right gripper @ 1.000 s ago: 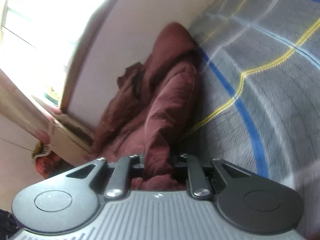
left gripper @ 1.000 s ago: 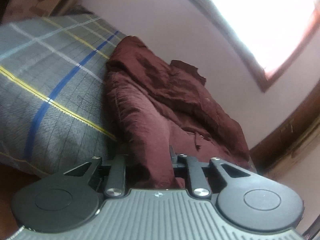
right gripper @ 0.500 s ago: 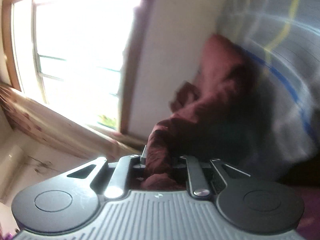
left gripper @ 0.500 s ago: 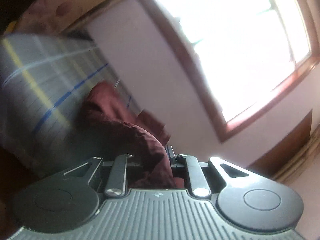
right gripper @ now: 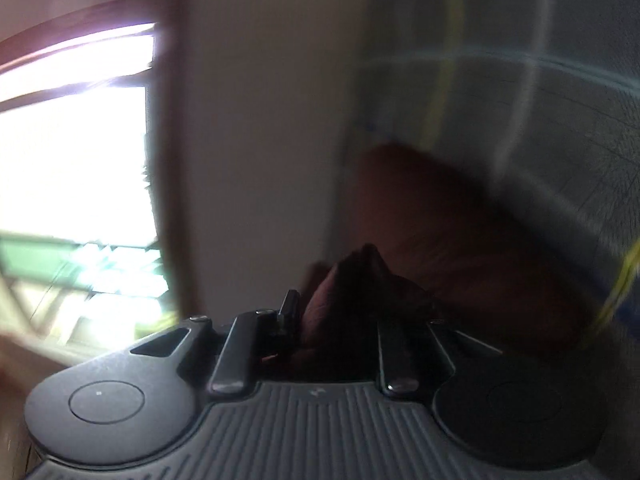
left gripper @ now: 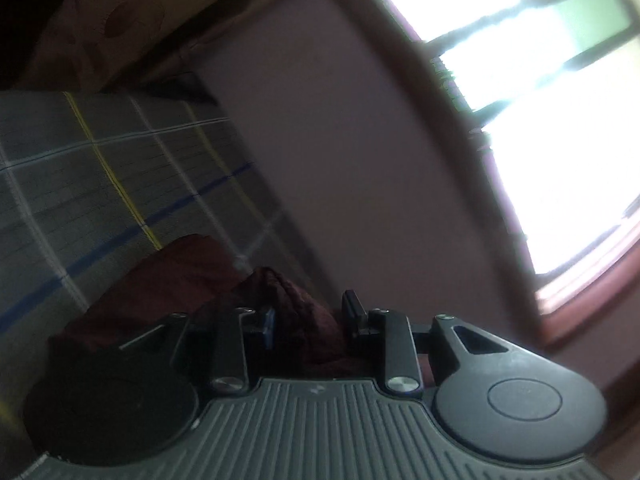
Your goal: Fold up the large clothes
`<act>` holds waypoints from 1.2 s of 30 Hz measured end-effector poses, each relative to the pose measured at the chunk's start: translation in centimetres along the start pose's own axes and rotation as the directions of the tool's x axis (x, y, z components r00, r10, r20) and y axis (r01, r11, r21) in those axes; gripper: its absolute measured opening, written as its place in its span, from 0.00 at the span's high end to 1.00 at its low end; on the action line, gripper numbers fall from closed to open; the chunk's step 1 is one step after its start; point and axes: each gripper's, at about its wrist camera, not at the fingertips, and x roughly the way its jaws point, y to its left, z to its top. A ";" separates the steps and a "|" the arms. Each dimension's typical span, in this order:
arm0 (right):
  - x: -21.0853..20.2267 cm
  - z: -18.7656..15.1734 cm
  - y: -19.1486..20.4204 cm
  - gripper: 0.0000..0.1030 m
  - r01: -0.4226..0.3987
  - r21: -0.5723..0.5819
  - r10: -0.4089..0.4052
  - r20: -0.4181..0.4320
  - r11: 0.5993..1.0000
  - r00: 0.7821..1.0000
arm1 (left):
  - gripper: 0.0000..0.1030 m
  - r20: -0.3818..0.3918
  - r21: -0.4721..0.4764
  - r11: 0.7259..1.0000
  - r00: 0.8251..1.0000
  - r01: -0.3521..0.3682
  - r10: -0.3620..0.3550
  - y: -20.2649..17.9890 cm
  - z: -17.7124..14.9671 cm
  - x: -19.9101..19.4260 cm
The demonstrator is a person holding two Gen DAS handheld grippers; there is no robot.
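Left gripper: clamped on maroon garment, trailing to 10 o'clock | right gripper: garment pinched, trailing to 2 o'clock

Home bedroom: plaid bedspread beside wood-framed window.
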 end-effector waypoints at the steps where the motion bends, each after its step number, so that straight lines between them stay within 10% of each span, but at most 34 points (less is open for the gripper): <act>1: 1.0 0.5 -0.6 0.78 0.010 0.006 -0.010 0.002 1.000 1.000 | 0.67 -0.004 0.042 0.999 1.000 -0.023 0.023 -0.1 0.0 1.2; 5: 2.1 1.8 -1.1 0.67 -0.008 0.047 0.007 0.011 0.999 1.000 | 0.56 -0.023 0.099 0.995 0.999 -0.027 0.030 -0.2 0.4 2.9; 8: -0.3 0.7 1.2 0.19 -0.079 -0.059 0.082 0.052 0.995 0.995 | 0.00 0.027 0.166 0.986 0.999 0.019 -0.023 -1.4 0.4 0.9; 12: -3.6 -1.3 6.7 0.16 -0.116 -0.391 0.153 0.066 0.913 0.986 | 0.00 0.115 0.366 0.930 0.990 0.038 -0.086 -4.8 -0.2 -2.6; 14: -3.9 -4.0 9.9 0.17 -0.049 -0.600 0.108 0.062 0.799 0.992 | 0.01 0.084 0.404 0.909 0.985 0.102 -0.148 -6.1 -1.2 -3.4; 16: -2.5 -8.0 12.6 0.34 0.018 -0.799 0.032 0.046 0.600 0.998 | 0.03 0.023 0.462 0.870 0.978 0.175 -0.209 -7.3 -2.8 -3.5; 17: -1.3 -10.0 13.5 0.53 0.049 -0.871 -0.014 0.049 0.488 0.999 | 0.13 -0.017 0.526 0.830 0.978 0.184 -0.206 -8.5 -3.9 -3.1; 20: 3.9 -15.2 14.9 0.70 0.116 -0.981 -0.160 0.091 0.154 0.983 | 0.41 -0.097 0.742 0.648 0.984 0.170 -0.147 -12.1 -7.7 -0.7; 22: 6.3 -16.7 15.2 0.70 0.131 -0.991 -0.200 0.122 0.033 0.972 | 0.45 -0.138 0.802 0.572 0.985 0.174 -0.105 -13.4 -8.7 1.8; 27: 12.6 -15.7 14.8 0.71 0.156 -0.981 -0.264 0.182 -0.116 0.947 | 0.45 -0.164 0.847 0.515 0.986 0.132 0.017 -13.3 -7.5 9.6; 29: 14.8 -14.8 14.1 0.71 0.146 -0.976 -0.297 0.189 -0.160 0.936 | 0.43 -0.209 0.829 0.545 0.974 0.130 0.085 -11.6 -7.1 12.4; 32: 16.8 -14.4 12.4 0.71 0.128 -0.984 -0.354 0.165 -0.126 0.920 | 0.43 -0.277 0.725 0.678 0.953 0.122 0.125 -7.7 -6.0 15.1; 36: 17.6 -12.4 10.1 0.73 0.114 -0.993 -0.353 0.097 0.028 0.930 | 0.43 -0.253 0.689 0.718 0.962 0.101 0.106 -5.3 -6.5 15.8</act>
